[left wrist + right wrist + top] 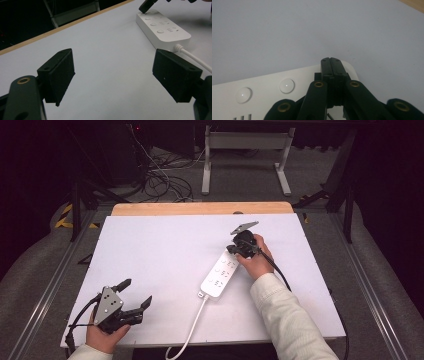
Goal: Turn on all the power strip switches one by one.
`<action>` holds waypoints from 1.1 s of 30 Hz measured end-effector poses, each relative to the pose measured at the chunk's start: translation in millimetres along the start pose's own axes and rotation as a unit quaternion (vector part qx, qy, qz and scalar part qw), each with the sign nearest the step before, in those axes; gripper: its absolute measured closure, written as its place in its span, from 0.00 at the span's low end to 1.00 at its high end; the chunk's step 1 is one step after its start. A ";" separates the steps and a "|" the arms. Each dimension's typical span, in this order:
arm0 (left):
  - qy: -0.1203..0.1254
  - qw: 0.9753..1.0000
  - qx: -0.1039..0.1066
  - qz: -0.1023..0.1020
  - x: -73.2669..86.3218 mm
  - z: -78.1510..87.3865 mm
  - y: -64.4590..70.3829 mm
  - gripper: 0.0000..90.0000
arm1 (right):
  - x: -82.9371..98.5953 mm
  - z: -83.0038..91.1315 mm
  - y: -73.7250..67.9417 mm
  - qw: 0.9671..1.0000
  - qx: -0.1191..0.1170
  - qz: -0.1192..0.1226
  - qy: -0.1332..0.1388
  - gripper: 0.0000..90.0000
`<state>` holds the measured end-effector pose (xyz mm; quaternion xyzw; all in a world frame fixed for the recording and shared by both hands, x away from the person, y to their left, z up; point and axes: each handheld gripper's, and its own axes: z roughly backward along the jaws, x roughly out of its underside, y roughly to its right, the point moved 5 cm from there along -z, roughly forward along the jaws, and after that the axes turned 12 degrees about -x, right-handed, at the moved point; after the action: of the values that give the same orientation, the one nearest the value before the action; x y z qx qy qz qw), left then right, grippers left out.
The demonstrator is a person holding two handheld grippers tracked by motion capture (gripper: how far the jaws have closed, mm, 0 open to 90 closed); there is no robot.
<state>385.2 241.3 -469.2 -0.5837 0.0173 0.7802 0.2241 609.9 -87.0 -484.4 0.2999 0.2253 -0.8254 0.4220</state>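
Our right hand-held gripper (331,61), jaws closed and holding nothing, presses the power strip (220,274); it may slip off. Our left hand-held gripper (136,295) waits wide open.

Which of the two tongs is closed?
The right tongs, jaws pressed together with their tips on the far end of the white power strip. The left tongs sit spread wide near the table's front edge.

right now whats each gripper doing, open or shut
Left gripper: open, holding nothing, near the table's front edge.
Right gripper: shut, empty, its tip down at the far end of the white power strip.
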 end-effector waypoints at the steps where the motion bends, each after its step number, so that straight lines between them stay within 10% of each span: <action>1: 0.000 1.000 0.000 0.000 0.0 0.0 0.0 0.20 | 0.0 -0.1 -0.1 1.000 0.001 0.001 0.000 1.00; 33: -0.001 1.000 0.001 -0.002 0.1 -0.1 0.6 0.20 | 0.5 -5.3 -1.7 1.000 0.009 0.003 -0.003 1.00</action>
<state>385.1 240.8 -469.5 -0.5829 0.0171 0.7803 0.2260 609.9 -83.1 -488.4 0.3018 0.2155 -0.8270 0.4226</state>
